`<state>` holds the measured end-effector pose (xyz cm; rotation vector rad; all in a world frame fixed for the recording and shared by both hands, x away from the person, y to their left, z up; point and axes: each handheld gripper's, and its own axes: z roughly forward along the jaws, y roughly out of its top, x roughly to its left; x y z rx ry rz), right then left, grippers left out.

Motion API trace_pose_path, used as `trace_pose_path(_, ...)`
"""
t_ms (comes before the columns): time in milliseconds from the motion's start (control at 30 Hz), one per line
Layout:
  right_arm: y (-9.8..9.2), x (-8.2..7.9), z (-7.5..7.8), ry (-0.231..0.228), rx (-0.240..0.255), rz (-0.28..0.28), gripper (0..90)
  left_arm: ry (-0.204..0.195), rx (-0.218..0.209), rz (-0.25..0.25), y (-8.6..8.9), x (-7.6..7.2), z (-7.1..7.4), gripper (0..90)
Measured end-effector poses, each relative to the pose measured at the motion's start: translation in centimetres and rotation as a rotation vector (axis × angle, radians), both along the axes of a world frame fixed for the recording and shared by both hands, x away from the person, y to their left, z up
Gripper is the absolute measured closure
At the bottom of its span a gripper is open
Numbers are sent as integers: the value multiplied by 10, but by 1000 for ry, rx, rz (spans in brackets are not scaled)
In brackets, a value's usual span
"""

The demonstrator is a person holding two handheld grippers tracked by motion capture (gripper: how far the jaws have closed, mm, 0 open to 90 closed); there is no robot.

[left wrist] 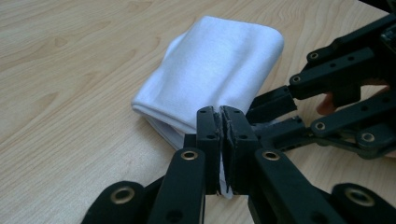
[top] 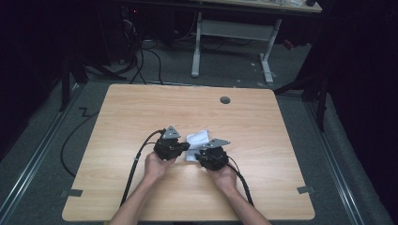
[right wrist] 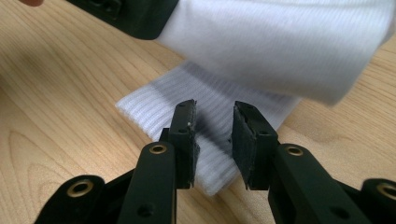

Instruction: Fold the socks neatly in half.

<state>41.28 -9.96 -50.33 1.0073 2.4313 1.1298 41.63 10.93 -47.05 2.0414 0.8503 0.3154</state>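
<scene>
In the high view, my left gripper (top: 184, 146) and my right gripper (top: 201, 156) meet just below the centre of the frame, over a wooden table (top: 141, 112). A white cloth (top: 197, 139) lies between and just beyond them, small and without detail at this range. My left hand (top: 157, 165) and right hand (top: 224, 178) enter from the lower edge, each trailing a black cable.

The left gripper view supplies what the high view cannot. My left gripper (left wrist: 222, 135) has its jaws pressed together on a thin edge of the white cloth (left wrist: 219, 60); a sliver of fabric shows between the pads at lower centre. The rest of the cloth sits folded at upper centre, with stacked layers showing along its left edge. My right gripper (left wrist: 299, 112) enters from the right of that frame, its tips at the cloth's near edge.

The right gripper view shows a texture seen nowhere else: a ribbed band of the cloth (right wrist: 219, 121) lies flat on the table at centre, while a smoother fold hangs across the upper right. My right gripper (right wrist: 214, 135) has its jaws spread, one on each side of the ribbed band, the pads not pressing on it. Part of my left gripper (right wrist: 135, 16) shows at the top, touching the upper fold.
</scene>
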Motion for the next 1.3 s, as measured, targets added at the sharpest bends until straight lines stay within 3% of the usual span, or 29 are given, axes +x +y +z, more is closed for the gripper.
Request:
trace_pose_path(233,0,-1,0,-4,-5,0,699,13,23,-13,4,-9,-6,861)
trace_pose_path(467,1,-1,1,-4,-6,-5,679,40,51,-11,2,-7,-16,859)
trace_pose_path(700,-7,-1,5,15,28,-21,588,52,45,-8,2,-6,-19,851)
trace_pose_path(900,-18,-9,12,6,37,-23,568,42,37,1,5,-9,-16,813)
trace_pose_path(1100,-32,-16,28,-44,77,-18,632,26,2,11,6,-14,-10,726)
trace_pose_path(1300,-33,-12,44,-89,81,-23,729,5,-38,68,7,-11,0,657)
